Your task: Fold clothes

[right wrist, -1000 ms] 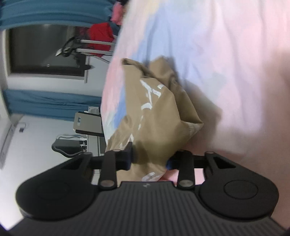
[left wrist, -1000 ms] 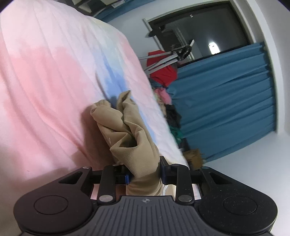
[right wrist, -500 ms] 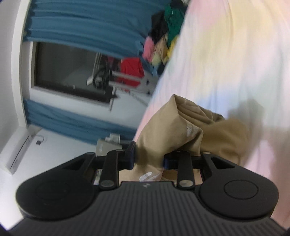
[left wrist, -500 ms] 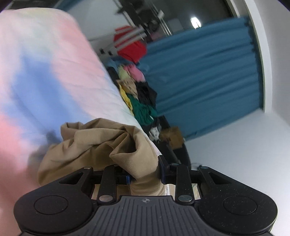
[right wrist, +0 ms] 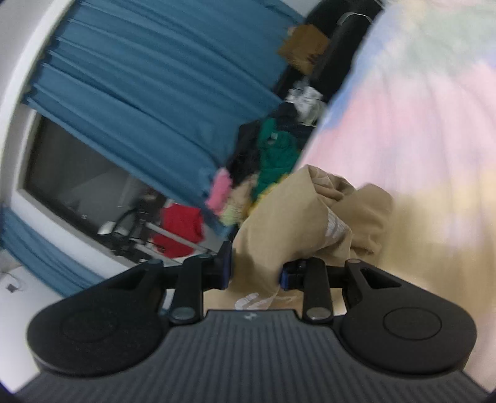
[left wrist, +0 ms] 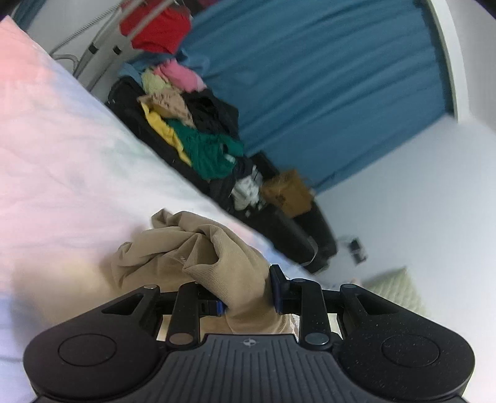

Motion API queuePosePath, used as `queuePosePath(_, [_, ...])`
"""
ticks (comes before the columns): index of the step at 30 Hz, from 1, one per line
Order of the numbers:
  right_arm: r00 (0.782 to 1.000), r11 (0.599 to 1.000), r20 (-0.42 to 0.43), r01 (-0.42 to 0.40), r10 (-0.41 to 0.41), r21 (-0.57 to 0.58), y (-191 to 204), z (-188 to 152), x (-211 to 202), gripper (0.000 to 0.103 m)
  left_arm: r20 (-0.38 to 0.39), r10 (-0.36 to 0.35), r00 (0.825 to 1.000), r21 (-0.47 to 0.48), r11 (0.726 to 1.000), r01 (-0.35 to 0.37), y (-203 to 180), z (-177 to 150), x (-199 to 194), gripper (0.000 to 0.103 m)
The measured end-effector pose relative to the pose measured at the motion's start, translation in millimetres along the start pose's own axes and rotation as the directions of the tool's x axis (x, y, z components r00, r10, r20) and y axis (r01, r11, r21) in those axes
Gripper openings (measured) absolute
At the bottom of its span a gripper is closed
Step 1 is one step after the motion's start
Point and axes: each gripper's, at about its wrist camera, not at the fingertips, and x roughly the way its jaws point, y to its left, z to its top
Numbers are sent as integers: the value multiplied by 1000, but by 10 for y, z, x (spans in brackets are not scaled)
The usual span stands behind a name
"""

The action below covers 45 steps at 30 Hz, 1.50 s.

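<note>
A tan garment [left wrist: 198, 257] is bunched in front of my left gripper [left wrist: 248, 294], whose blue-padded jaws are shut on a thick fold of it. The same tan garment [right wrist: 297, 223], with white printed marks, fills my right gripper [right wrist: 255, 272], also shut on a bunch of cloth. Both bundles hang just above a bed with a pastel pink, blue and white cover [left wrist: 62, 155] [right wrist: 418, 124]. The rest of the garment is hidden below the gripper bodies.
Beyond the bed's edge lies a heap of mixed clothes [left wrist: 198, 136] [right wrist: 269, 155] on something dark. A blue curtain [left wrist: 325, 77] [right wrist: 139, 77], a red garment on a rack [left wrist: 155, 28] [right wrist: 179, 226], a brown box [left wrist: 288, 192] and a dark window [right wrist: 71, 179] stand behind.
Both grippers have swept across the bed toward its edge and risen, each carrying its bunch of tan cloth. The clothes heap and curtain have come into fuller view. The grips look unchanged.
</note>
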Motion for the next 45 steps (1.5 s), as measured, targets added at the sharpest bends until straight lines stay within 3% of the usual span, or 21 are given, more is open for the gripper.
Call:
queuePosePath(4, [995,995,-58,84,-81,49,-625,-324,7,32,-104,67,992,25,998,-65,539,-323,177,29])
queuePosePath(9, [975,983,-128,184,-180,20,-929,-805,-185,33,-175,92,980,42,995,-86,1034,-656,30,34])
queuePosePath(11, [964,976,-164,216,-209,26,-1016,-892,-207,38,-187,129,974,71,990,-118,1157,-749,5,42])
queuePosePath(13, [952,966,-208,245,-223,87,-1110,-909,-301,40,-218,167,962,90,985,-150,1214,-790,-12,57])
queuePosePath(15, [935,947,-258,286,-243,144,-1121,-899,-406,43,-243,182,953,117,981,-157,1201,-799,-100,65])
queuePosePath(16, [922,938,-276,318,-272,140,-1070,-868,-464,48,-246,206,947,138,975,-177,1158,-779,-162,72])
queuePosePath(19, [893,927,-288,372,-345,43,-803,-816,-740,48,-230,248,941,201,958,-203,942,-677,-330,79])
queuePosePath(26, [931,947,-197,280,-308,-158,-57,-708,-1353,50,-117,223,968,341,924,-172,119,-548,-1121,89])
queuePosePath(27, [937,944,-178,266,-301,-196,67,-709,-1438,56,-99,217,971,369,915,-167,-6,-553,-1228,89])
queuePosePath(29, [950,934,-134,241,-282,-264,305,-714,-1619,95,-66,199,978,413,897,-155,-248,-585,-1444,92])
queuePosePath(31, [962,921,-84,221,-260,-321,532,-721,-1812,103,-35,176,984,456,878,-141,-452,-627,-1724,103])
queuePosePath(36, [977,868,32,202,-210,-454,932,-799,-2343,103,73,130,989,552,821,-148,-883,-721,-2349,103])
queuePosePath(41, [983,792,85,179,-160,-584,1202,-1025,-2755,103,170,97,981,626,757,-184,-1132,-902,-2853,103])
queuePosePath(45, [987,766,119,160,-109,-623,1270,-1236,-3003,103,228,82,970,668,712,-217,-1204,-1124,-3163,103])
